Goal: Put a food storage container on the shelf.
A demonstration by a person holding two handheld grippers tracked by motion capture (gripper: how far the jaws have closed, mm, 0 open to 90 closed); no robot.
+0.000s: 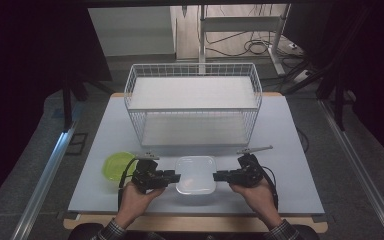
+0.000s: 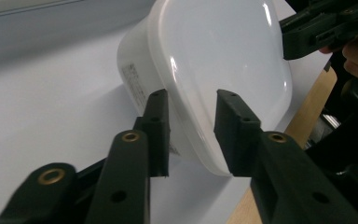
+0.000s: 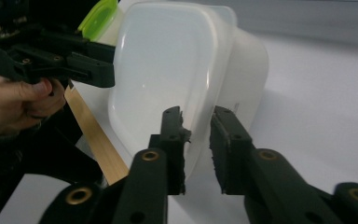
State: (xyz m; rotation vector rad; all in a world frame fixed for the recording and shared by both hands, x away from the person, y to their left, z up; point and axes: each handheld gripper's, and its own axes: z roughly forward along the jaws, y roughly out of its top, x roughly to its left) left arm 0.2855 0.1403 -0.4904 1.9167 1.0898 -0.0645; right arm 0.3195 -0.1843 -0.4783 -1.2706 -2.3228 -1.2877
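Container, translucent white plastic, lidded [image 1: 195, 174]: sits on the pale surface [image 1: 290, 150] near its front edge, between the two tools, with the white wire basket [image 1: 194, 102] well behind it and a lime-green lidded tub [image 1: 116, 165] to its left.

Left tool [image 1: 174, 176]: held in the left hand [image 1: 136, 195], tips at the container's left rim. In the left gripper view the jaws stand narrowly parted astride the lid edge, one above and one below, not yet pinched shut.

Right tool [image 1: 220, 175]: held in the right hand [image 1: 258, 192], tips at the opposite rim. In the right gripper view the jaws also sit at a narrow gap with the lid edge between them; firm contact cannot be told.

Step in hand, as judged: a two-sided grasp on the container before a lift. Handling advice: close both tools evenly on the rim, keep them level with each other, and raise together so the smooth lid does not slip or tilt.
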